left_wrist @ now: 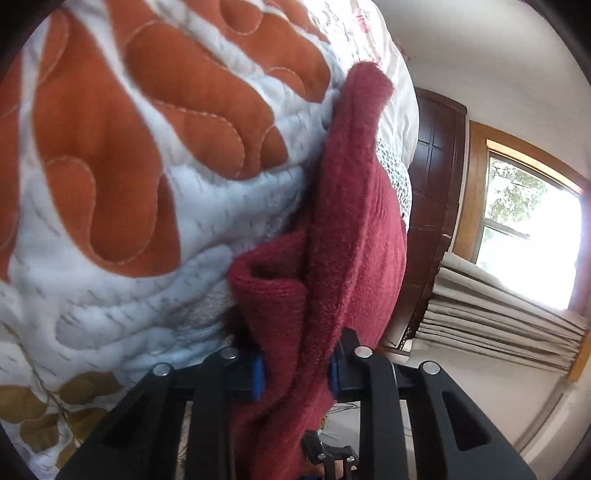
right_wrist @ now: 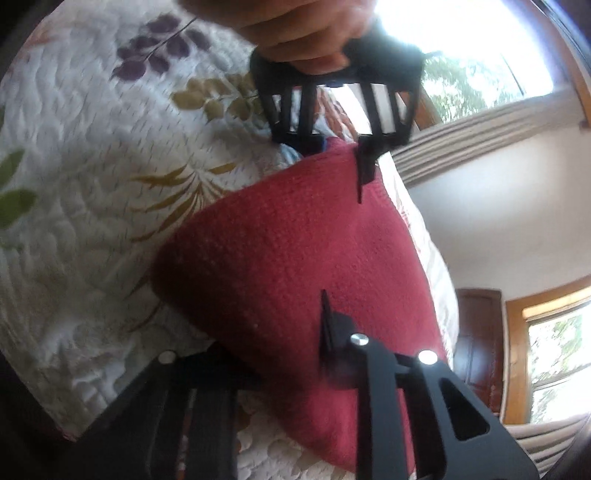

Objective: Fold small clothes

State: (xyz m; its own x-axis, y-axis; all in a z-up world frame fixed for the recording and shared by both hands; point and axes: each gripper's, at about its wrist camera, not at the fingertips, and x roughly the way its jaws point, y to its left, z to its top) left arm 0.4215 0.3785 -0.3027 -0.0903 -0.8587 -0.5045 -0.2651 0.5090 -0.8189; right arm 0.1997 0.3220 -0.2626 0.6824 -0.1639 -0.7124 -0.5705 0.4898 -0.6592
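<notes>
walls: plain white [left_wrist: 480,55]
window: wood frame, blown-out daylight, trees outside [left_wrist: 532,229]
curtain: beige, pleated, bunched below the window [left_wrist: 498,306]
door: dark wood [left_wrist: 436,155]
bed: quilted leaf-print cover [right_wrist: 74,147]

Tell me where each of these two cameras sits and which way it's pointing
Left wrist: sits on the left gripper, looks along its fingers up the red knit garment clamped there, quilt behind.
Right wrist: sits on the right gripper, looks across the garment to the left gripper and the hand holding it.
Shared: garment, quilt, window.
</notes>
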